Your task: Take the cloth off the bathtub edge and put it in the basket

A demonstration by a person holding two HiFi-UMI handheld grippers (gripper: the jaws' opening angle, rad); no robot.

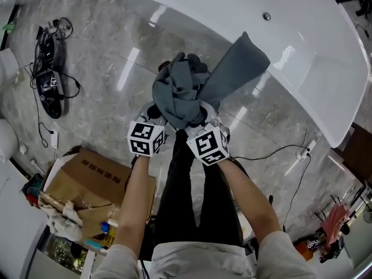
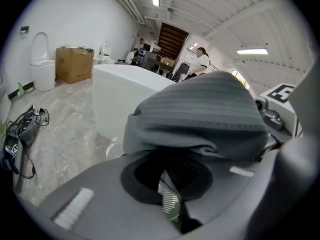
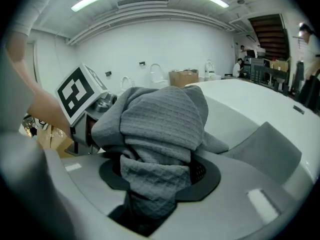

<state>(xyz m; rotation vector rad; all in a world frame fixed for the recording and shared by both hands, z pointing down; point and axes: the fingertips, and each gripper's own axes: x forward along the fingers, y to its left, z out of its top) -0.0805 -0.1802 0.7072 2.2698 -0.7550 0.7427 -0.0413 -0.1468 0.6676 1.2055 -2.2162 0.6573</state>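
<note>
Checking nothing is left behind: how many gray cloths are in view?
1. The gray cloth is bunched in the jaws of the right gripper, the left gripper against it, beside the bathtub. More could lie hidden inside the bathtub.

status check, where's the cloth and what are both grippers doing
Right gripper shut on cloth. Left gripper under the bundle, grip unclear. One cloth end lies on bathtub edge. No basket in view.

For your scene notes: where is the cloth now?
Head view, centre: the cloth is bunched in the right tongs, over the floor, one end reaching toward the tub.
</note>
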